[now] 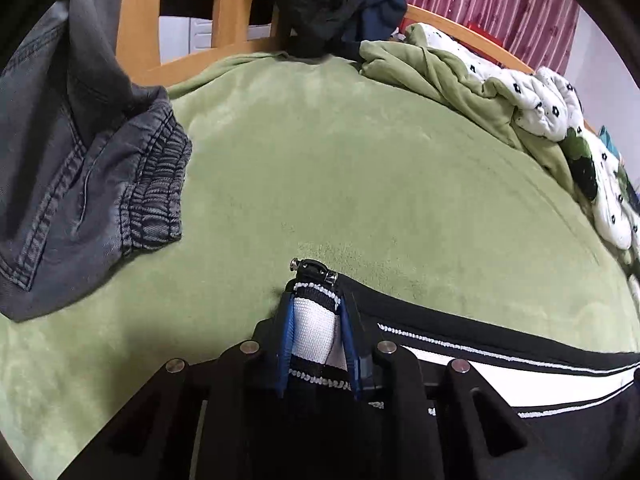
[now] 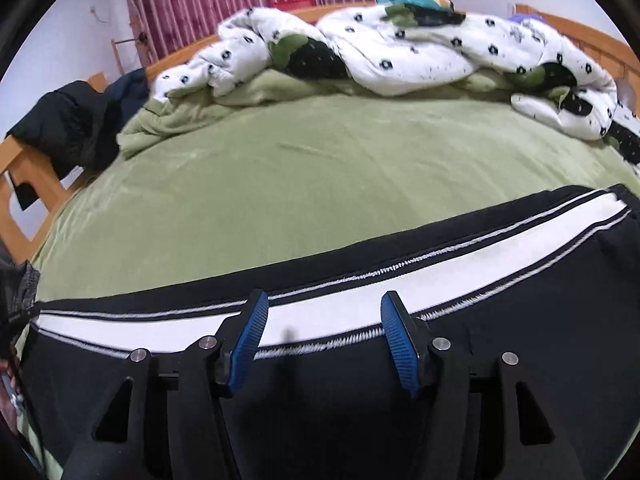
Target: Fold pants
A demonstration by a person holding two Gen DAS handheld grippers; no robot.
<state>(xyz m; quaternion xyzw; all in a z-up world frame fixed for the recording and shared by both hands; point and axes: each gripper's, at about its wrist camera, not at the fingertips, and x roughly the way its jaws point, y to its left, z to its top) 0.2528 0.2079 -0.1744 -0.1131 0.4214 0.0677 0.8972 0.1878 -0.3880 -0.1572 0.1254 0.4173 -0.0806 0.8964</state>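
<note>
1. Our left tool [image 1: 316,308] is narrow and holds one end of the pants [image 2: 360,360]: its blue pads pinch the white stripe at the hem, just under a small zipper pull [image 1: 310,267].
2. Our right tool [image 2: 324,308] stands about half wide over the same stripe [image 2: 400,284], with cloth under the gap; we cannot tell whether its pads touch it, and they grip nothing.
3. The pants lie flat along the near edge of the bed [image 2: 300,184], long axis running sideways from the left tool toward the right. The stripe crosses the right tool's gap, so we judge a short drop and a close would take it.
4. The right hand is nearer the free length; the left hand already has its end.
5. Beyond, the green sheet is bare toward the quilt [image 2: 400,52], leaving room to fold.
6. Grey jeans [image 1: 80,184] lie well left of the left tool, and dark clothes [image 1: 316,4] hang on the wooden frame [image 1: 136,28]; neither seems in the way.
</note>
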